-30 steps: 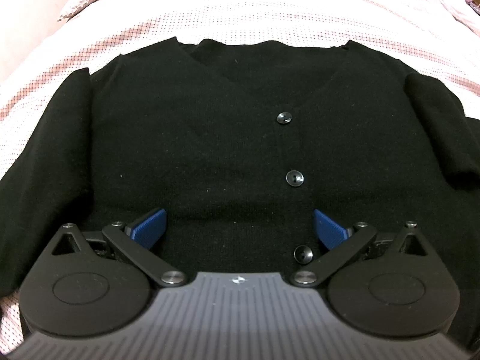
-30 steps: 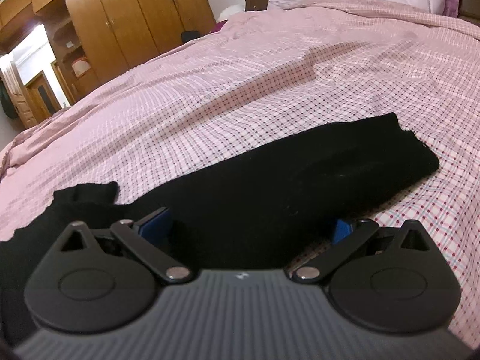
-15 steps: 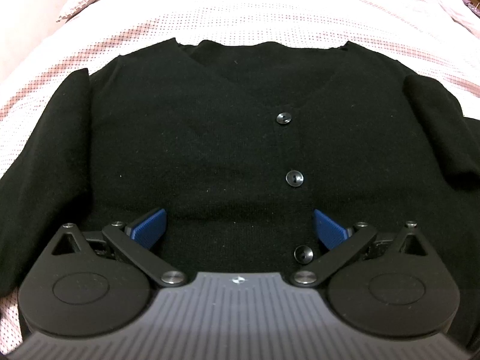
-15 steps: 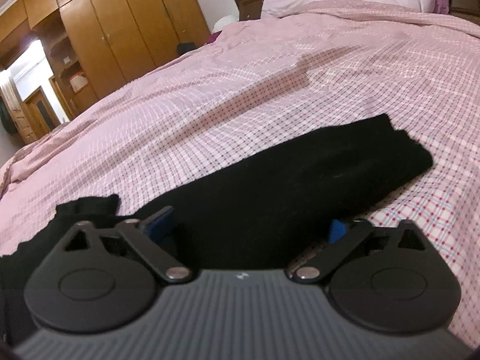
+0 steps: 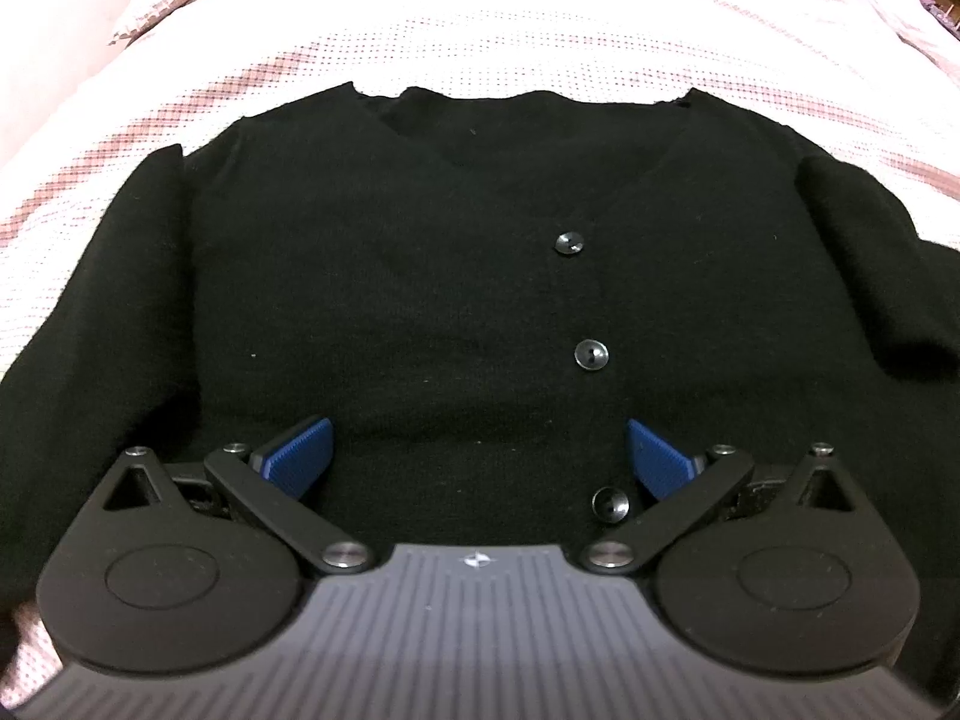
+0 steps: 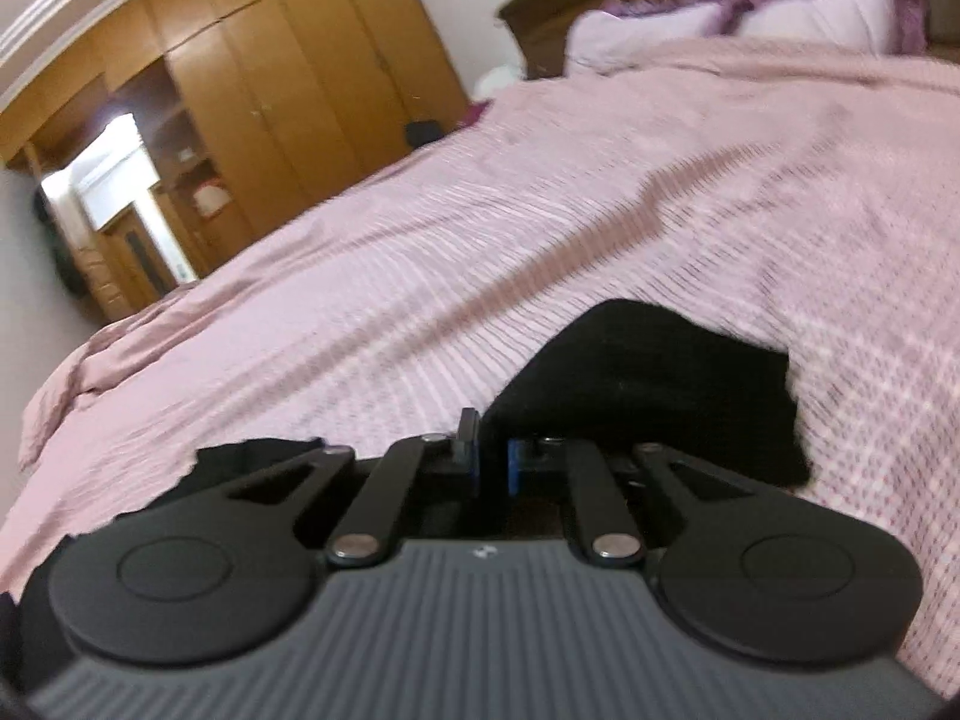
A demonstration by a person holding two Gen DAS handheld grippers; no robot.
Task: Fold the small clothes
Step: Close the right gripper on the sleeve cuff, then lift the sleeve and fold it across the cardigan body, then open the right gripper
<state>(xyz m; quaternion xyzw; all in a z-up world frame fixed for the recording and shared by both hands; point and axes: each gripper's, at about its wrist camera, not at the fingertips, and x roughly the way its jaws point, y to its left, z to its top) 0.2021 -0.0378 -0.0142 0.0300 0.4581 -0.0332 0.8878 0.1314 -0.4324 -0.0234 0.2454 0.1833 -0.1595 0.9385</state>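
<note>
On bed [image 6: 600, 192], black cardigan [image 5: 420, 276] buttoned flat. Right gripper [image 6: 487, 462] fingers pinched on sleeve [image 6: 648, 390]; left gripper [image 5: 477, 456] fingers wide, empty, over hem. Sleeve fold starting; next, carry sleeve across cardigan front.

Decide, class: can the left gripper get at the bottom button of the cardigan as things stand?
Probably yes. The left gripper hangs open over the cardigan, and the bottom button lies uncovered just inside its right finger.
</note>
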